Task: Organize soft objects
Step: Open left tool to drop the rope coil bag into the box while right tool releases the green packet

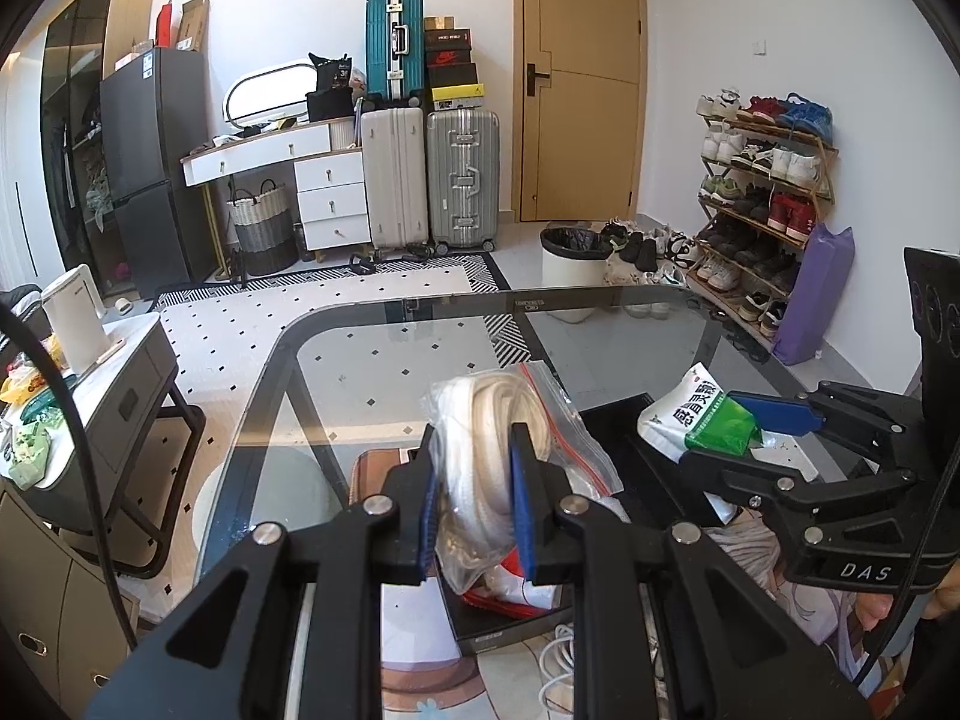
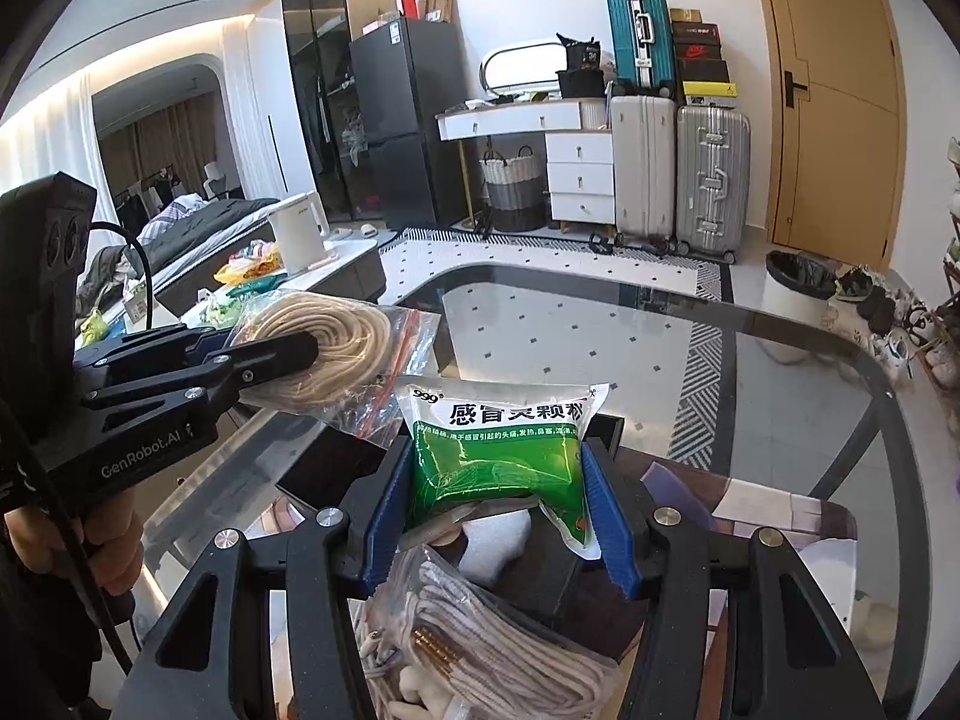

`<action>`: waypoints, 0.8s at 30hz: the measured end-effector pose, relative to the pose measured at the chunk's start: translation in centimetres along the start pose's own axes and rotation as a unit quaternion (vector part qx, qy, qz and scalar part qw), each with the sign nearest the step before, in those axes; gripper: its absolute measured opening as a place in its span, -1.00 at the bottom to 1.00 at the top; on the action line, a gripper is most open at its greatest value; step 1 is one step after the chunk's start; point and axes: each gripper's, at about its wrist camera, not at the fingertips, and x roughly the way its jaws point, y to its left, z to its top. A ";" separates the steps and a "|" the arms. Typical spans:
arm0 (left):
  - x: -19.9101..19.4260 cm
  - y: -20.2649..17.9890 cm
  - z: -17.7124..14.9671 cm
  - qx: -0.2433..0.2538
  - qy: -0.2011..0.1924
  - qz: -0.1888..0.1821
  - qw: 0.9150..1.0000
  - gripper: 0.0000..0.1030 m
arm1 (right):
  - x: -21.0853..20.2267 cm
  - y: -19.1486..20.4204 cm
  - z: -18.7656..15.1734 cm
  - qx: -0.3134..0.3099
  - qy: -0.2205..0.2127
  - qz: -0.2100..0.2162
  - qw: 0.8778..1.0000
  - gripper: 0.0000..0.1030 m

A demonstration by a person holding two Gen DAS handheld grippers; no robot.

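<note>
Currently the left gripper [image 1: 474,498] has its blue-padded jaws clenched on a clear zip-top plastic bag of coiled cream rope [image 1: 498,450], held up in the air over the near edge of the dark glass table [image 1: 420,360]. Beneath it, seen through the jaws, sits a shallow black tray [image 1: 510,618] that already has some soft white and red items in it. To the right, the right gripper [image 2: 495,510] is closed on a green-and-white foil sachet with Chinese print [image 2: 510,450], gripping its lower green half so the white top stands free above the pads. Below that sachet lies another clear bag of pale braided cord [image 2: 480,660], resting near the tray.

My judgement of the risks: both packages are slick film, so a slack grip could let either slide out, and the rope bag is pinched across its bulk with loose plastic hanging, which could snag on the tray's rim on the way down. The two grippers are near each other, so lowering both together invites a collision.

The far glass surface looks bare, giving open room ahead; the near edge is crowded.
</note>
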 end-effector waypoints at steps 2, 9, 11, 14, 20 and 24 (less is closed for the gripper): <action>0.5 0.1 -0.1 -0.001 0.005 0.000 1.000 -0.65 | 0.5 0.1 -0.1 -0.003 0.005 0.000 1.000 0.08; 2.1 -0.4 -0.6 -0.001 0.019 -0.007 1.000 -0.65 | 2.4 0.2 0.0 -0.003 0.018 0.004 1.000 0.08; 2.5 -0.5 -0.7 0.002 0.022 -0.008 1.000 -0.65 | 2.9 0.2 -0.1 -0.005 0.023 0.004 1.000 0.08; 3.1 -0.6 -0.9 0.004 0.029 -0.012 0.999 -0.64 | 3.5 0.3 -0.3 -0.008 0.027 0.004 1.000 0.08; 4.0 -0.5 -1.2 0.003 0.041 -0.013 0.999 -0.64 | 4.7 -0.1 -0.6 -0.010 0.035 0.007 0.999 0.08; 4.4 -0.4 -1.5 0.002 0.048 -0.012 0.999 -0.62 | 4.7 -0.2 -0.7 -0.011 0.037 0.009 0.999 0.29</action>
